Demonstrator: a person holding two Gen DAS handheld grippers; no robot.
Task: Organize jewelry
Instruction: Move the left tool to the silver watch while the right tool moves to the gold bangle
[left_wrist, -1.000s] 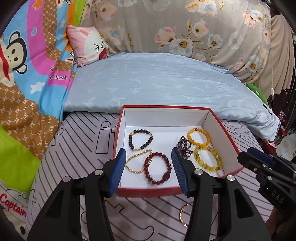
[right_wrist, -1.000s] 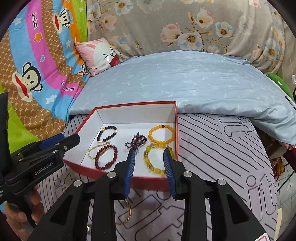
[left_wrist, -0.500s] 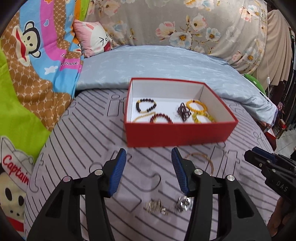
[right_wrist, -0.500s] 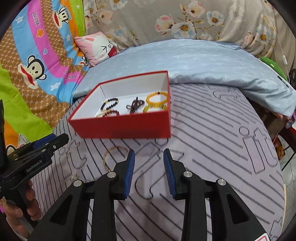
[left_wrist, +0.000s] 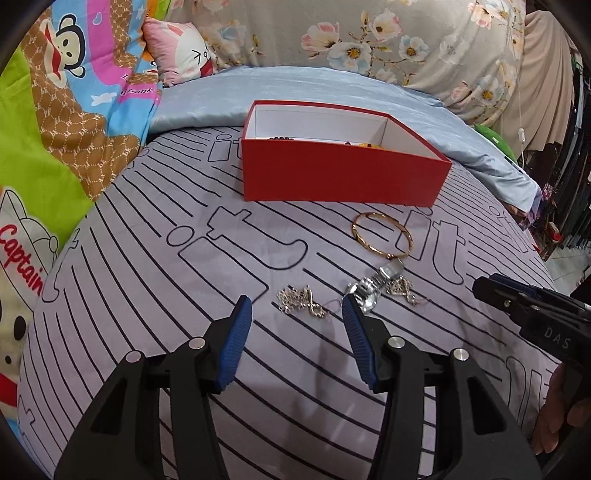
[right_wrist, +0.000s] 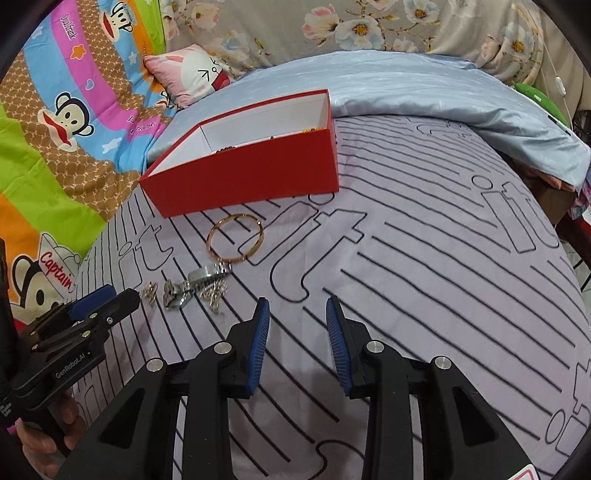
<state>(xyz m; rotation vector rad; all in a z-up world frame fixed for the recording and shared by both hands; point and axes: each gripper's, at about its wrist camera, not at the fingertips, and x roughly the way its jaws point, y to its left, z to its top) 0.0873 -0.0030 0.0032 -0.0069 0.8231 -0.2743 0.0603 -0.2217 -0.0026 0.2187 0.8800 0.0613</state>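
**Fingers spread on both, nothing held: chain sits dead ahead of left**

Left gripper (left_wrist: 295, 325): fingers wide apart, empty, low over the bedsheet (left_wrist: 147, 295). Right gripper (right_wrist: 297, 325): fingers also apart, narrower gap, empty, with bare sheet in front of it.

Loose pieces on the sheet, all short of the red box (left_wrist: 343, 177):
- chain (left_wrist: 301, 304), a small silver heap just past my left fingertips, roughly centred in the gap, slightly toward the right finger. No clear long axis; it spreads a bit more across the gap than along it.
- watch (left_wrist: 375, 286), touching or just beside the tip of the left gripper's right finger, band running diagonally away and right toward the bangle.
- second chain (left_wrist: 404, 290), tangled just beside the watch on its far right.
- bangle (left_wrist: 382, 234), flat, between watch and box, its near edge meeting the watch band.

From the right wrist view the whole cluster lies well off to the left of those fingers, so left is clearly nearer.

My read: left goes straight forward and down on the chain. Risk: the right finger snags the watch on closing. Box contents are mostly hidden behind its near wall.
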